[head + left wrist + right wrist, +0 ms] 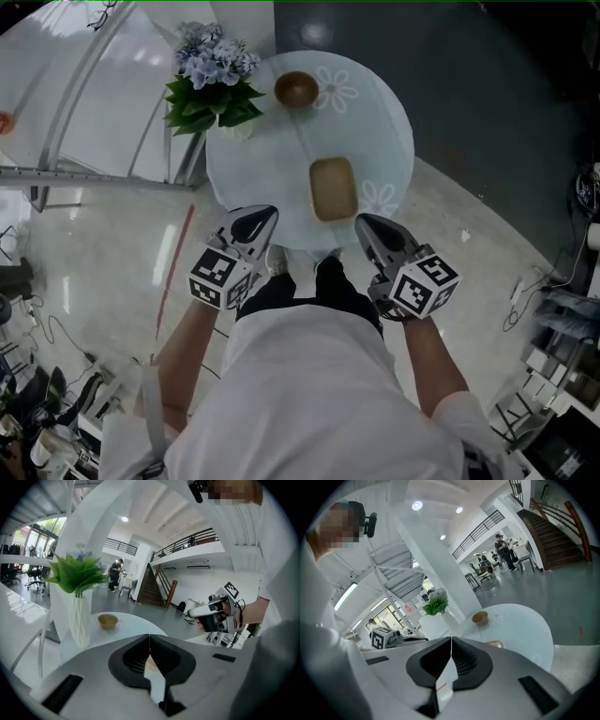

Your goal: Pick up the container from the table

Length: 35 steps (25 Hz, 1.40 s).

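The container (333, 188) is a shallow tan rectangular dish lying on the near half of the round white table (380, 112). Its rim (494, 644) just peeks over my right gripper's body. A small wooden bowl (296, 89) stands farther back, also seen as the bowl (108, 620) and the bowl (480, 617). My left gripper (265, 215) hovers at the table's near edge, left of the container, jaws shut and empty. My right gripper (366, 223) hovers to the container's near right, also shut on nothing. Neither touches the container.
A white vase of blue flowers and green leaves (214, 80) stands at the table's back left, the vase (79, 620) close to my left gripper's line. White stair rails (84, 141) lie left of the table. The person's legs stand at the near edge.
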Each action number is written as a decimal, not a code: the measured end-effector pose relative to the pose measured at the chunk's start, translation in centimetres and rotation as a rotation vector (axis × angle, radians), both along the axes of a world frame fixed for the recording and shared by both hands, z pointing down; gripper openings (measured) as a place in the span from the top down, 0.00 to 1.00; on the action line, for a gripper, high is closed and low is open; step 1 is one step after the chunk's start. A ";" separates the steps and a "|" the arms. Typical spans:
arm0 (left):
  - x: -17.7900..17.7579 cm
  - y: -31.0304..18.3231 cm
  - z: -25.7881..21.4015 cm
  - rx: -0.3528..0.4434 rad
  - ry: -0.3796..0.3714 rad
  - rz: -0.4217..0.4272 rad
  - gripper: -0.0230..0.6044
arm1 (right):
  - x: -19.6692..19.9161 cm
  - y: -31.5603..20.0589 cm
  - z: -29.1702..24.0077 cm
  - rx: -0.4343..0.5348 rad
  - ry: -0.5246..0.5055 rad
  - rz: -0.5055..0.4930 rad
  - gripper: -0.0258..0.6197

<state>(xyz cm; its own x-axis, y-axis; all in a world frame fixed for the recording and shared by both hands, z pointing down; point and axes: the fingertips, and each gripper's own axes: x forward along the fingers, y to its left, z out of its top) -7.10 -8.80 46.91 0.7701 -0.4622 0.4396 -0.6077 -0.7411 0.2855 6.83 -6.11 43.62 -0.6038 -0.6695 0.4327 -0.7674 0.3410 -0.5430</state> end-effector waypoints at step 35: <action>5.5 -6.3 13.9 -0.298 -0.016 -0.295 0.89 | 6.5 -8.0 9.3 -0.196 -0.027 -0.237 0.92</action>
<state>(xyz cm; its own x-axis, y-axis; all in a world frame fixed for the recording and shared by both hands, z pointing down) -1.61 -15.15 60.81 0.6159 -0.5129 0.5980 -0.7876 -0.4210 0.4500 13.33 -14.08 52.91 -0.7462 -0.4140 0.5213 -0.6633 0.3956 -0.6352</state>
